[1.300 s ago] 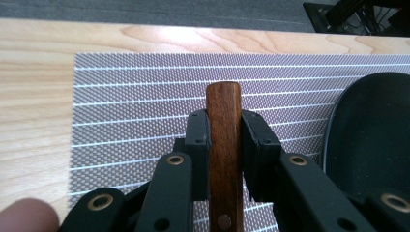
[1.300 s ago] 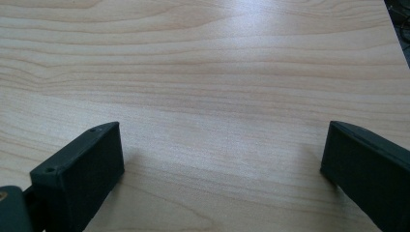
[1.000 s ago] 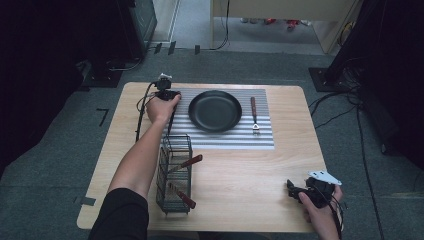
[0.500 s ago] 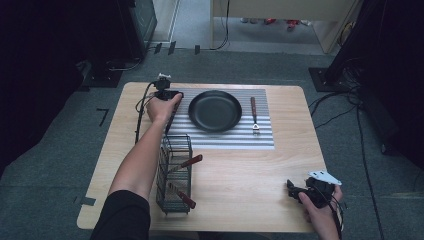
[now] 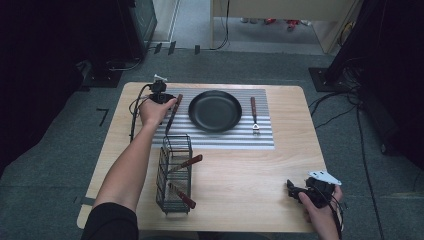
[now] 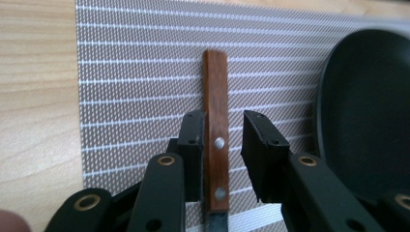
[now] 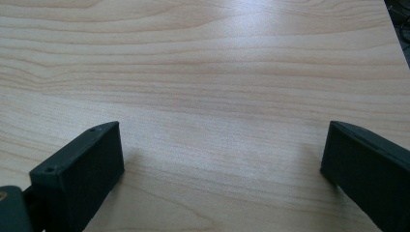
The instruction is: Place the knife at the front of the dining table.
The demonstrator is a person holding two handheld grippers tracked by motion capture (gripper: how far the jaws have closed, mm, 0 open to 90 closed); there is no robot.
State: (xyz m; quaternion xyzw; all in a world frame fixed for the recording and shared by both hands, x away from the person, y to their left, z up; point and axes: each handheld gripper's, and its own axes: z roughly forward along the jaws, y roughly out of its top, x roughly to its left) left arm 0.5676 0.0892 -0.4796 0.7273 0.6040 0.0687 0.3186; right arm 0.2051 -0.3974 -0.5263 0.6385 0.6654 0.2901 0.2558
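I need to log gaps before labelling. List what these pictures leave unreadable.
- Knife blade: cut off by the left gripper view's bottom edge, under the left tool.
- Utensils in the rack: heads hidden by its wires, high view.
- Right tool: too small to read its jaws, high view.

The worktop [image 5: 280,165] sits in the middle of the high view; a mat [image 5: 265,137] lies on its far half; a pan [image 5: 215,110] sits on the middle of the mat; a fork [image 5: 254,113] lies on the mat just right of the pan; a knife [image 5: 173,114] lies at the mat's left edge, left of the pan; the left claw [image 5: 167,98] is at the knife's far end, with the knife's handle between its jaws, touching one and a gap to the other; a wire basket [image 5: 174,173] stands in front of the mat, lower left of middle, with two tools inside; the right claw [image 5: 291,188] rests at the lower right of the worktop, well apart from everything else, jaws spread wide.
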